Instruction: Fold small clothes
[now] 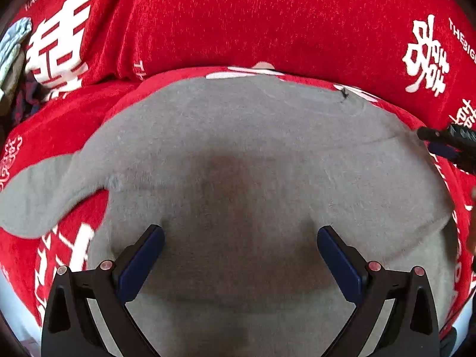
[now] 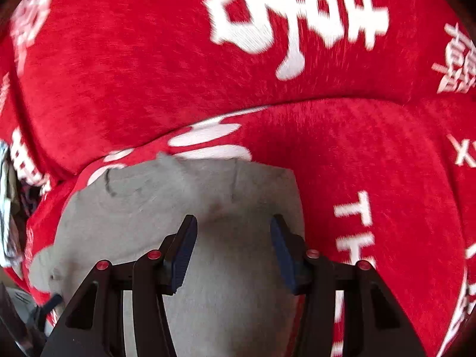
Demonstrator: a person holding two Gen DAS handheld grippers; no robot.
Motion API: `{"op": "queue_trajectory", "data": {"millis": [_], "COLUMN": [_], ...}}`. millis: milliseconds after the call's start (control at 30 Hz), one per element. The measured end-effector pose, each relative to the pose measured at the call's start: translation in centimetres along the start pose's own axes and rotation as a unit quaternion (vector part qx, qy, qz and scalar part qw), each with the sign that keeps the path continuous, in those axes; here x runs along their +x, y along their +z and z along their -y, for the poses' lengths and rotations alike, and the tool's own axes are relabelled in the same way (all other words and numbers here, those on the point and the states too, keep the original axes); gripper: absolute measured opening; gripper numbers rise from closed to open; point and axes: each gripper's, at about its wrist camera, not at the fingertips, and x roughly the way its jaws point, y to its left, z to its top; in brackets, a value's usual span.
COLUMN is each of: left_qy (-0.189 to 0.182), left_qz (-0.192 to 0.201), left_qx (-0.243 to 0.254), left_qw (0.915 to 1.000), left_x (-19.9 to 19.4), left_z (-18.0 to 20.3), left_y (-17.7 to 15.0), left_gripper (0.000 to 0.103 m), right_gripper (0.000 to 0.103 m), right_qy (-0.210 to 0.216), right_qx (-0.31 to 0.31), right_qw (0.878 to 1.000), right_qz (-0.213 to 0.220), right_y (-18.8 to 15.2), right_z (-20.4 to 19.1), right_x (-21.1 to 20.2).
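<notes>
A small grey garment (image 1: 238,134) lies spread flat on a red blanket (image 1: 238,23) printed with white characters; one sleeve (image 1: 35,196) sticks out to the left. My left gripper (image 1: 241,232) hovers over the garment's near half, jaws wide apart with only cloth beneath them. The right gripper's dark fingers (image 1: 446,142) show at the garment's right edge. In the right wrist view the grey garment (image 2: 148,202) lies below my right gripper (image 2: 233,220), which stands open near the cloth's right border, gripping nothing.
A heap of other clothes (image 1: 12,47) sits at the far left, by the blanket's edge, and shows again as clothes (image 2: 9,208) in the right wrist view. The red blanket (image 2: 119,74) rises in a fold behind the garment.
</notes>
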Motion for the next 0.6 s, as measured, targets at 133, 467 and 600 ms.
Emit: {"op": "queue_trajectory", "data": {"millis": [133, 467, 600], "left_qy": [0.019, 0.025, 0.02], "left_qz": [0.009, 0.029, 0.026], "left_qx": [0.016, 0.0, -0.003], "left_qw": [0.9997, 0.9992, 0.9995], "left_x": [0.3, -2.0, -1.7], "left_z": [0.6, 0.0, 0.1], "left_y": [-1.1, -2.6, -1.7], "left_gripper": [0.103, 0.103, 0.103], "right_gripper": [0.056, 0.057, 0.058], "right_qy": [-0.052, -0.145, -0.083], "right_qx": [-0.072, -0.129, -0.129], "right_qw": [0.996, 0.979, 0.987], "right_qz": [0.015, 0.067, 0.049], "right_y": [-4.8, -11.1, -10.3], "right_z": [-2.6, -5.8, -9.2], "right_x": [-1.9, -5.5, -4.3]}}
